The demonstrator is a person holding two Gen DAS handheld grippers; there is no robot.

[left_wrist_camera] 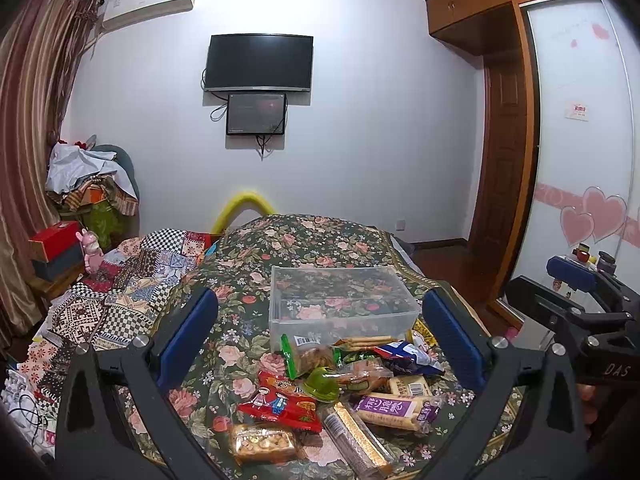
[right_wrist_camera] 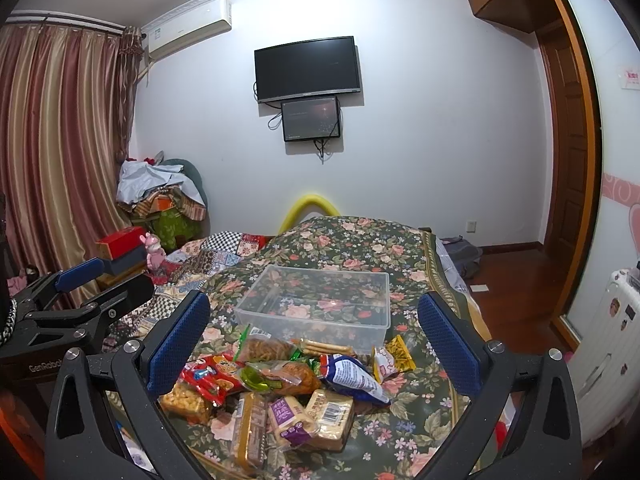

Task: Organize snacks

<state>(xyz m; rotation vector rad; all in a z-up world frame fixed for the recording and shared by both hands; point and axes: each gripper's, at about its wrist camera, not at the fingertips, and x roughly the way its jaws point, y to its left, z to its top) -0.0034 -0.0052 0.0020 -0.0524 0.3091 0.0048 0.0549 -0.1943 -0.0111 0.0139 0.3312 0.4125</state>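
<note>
Sorting not yet begun: clear bin (left_wrist_camera: 344, 300) at frame centre is seen empty.
Snack pile (left_wrist_camera: 340, 392) lies untouched below it; left gripper (left_wrist_camera: 320, 344) and right gripper (right_wrist_camera: 316, 344) are held spread, empty.

You can read "DAS" on the black body of the right gripper (left_wrist_camera: 576, 300) in the left wrist view, and "GenRobot", cut off, on the left gripper (right_wrist_camera: 92, 280) in the right wrist view. Snack-wrapper print is too small to read.
</note>
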